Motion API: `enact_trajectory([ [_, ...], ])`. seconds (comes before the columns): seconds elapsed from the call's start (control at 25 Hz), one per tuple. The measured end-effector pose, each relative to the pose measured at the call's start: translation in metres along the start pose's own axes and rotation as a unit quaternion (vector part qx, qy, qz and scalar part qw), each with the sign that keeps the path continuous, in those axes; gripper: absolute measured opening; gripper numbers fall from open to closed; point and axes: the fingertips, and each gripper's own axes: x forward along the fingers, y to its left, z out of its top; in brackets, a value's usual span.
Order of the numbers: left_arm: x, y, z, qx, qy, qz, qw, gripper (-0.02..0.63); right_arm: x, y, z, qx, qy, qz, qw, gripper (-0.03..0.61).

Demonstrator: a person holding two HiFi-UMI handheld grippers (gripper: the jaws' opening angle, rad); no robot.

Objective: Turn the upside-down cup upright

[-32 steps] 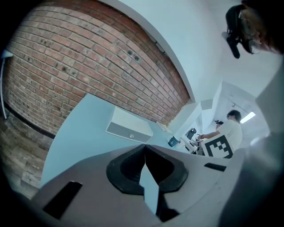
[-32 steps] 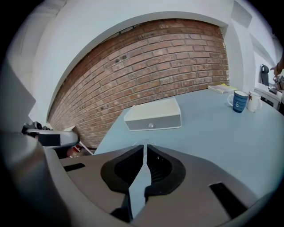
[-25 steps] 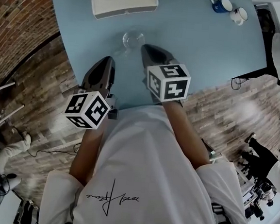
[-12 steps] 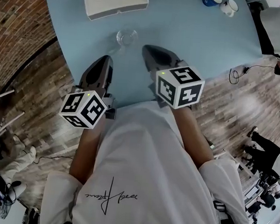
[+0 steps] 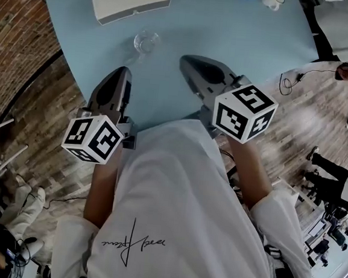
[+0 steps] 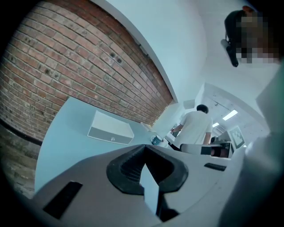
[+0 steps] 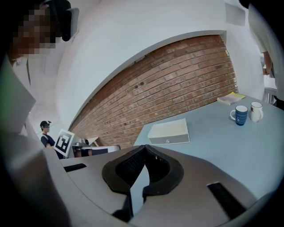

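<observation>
look: small clear round glass cup [image 5: 147,41], see-through
place: on pale blue bench [image 5: 232,31], ahead of both grippers, apart
axis: vertical, standing on end; mouth end unclear
left gripper [image 5: 125,71]: jaws together, empty
right gripper [image 5: 184,59]: jaws together, empty

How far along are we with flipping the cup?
Done: unclear; the clear cup stands untouched on the table, and I can't tell which end is up. In hand: nothing; left gripper and right gripper are both shut, empty, short of the cup. Left: if inverted, the whole grasp and flip.

Cup [image 5: 146,41] on table [image 5: 244,32], box [image 5: 130,0] behind it, mugs [image 7: 242,115] far right
</observation>
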Motion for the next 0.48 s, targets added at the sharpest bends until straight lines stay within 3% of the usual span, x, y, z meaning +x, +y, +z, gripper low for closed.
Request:
enact_trajectory([
  [0.48,-0.002,-0.023,0.02,0.035,-0.006,-0.023,0.9991,0.011,-0.016,0.009,0.029,-0.015,-0.014,0.049,0.999,0.021],
])
